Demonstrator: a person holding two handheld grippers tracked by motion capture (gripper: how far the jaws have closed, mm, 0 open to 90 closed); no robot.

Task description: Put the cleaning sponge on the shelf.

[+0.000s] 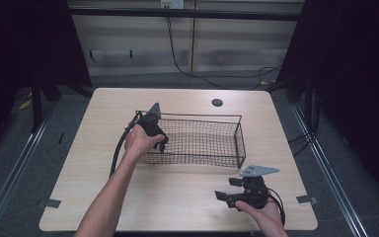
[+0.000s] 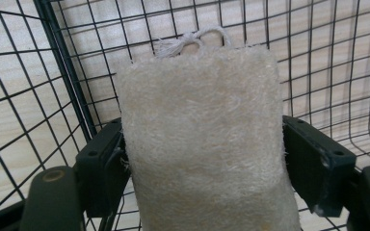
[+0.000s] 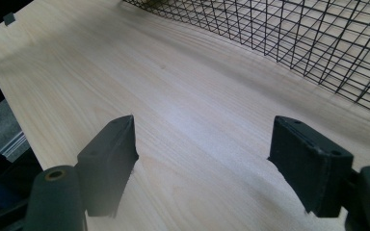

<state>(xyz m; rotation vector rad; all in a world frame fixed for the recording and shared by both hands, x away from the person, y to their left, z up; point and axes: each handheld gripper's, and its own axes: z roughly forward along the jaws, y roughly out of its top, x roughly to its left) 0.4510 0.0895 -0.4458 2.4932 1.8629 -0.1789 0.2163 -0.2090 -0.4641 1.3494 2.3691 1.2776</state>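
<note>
Left gripper view puts a pale loofah pad [image 2: 204,139] between the jaws of the left tongs [image 2: 204,159], its string loop [image 2: 207,36] uppermost, inside the black wire basket [image 2: 62,77]. Both jaws lie against the pad's sides, so I read it as held, though lightly. High view sets the left tongs [image 1: 160,144] low inside the basket's left end. The step in hand looks like placing the pad in the basket. Next, the jaws must spread clear of the fibres and the hand lift straight up, since the basket's left wall stands just beside it and could snag a jaw. Farther right on the counter [image 1: 187,197], the right tongs [image 1: 225,190] rest wide apart and empty, well clear of the basket.
</note>
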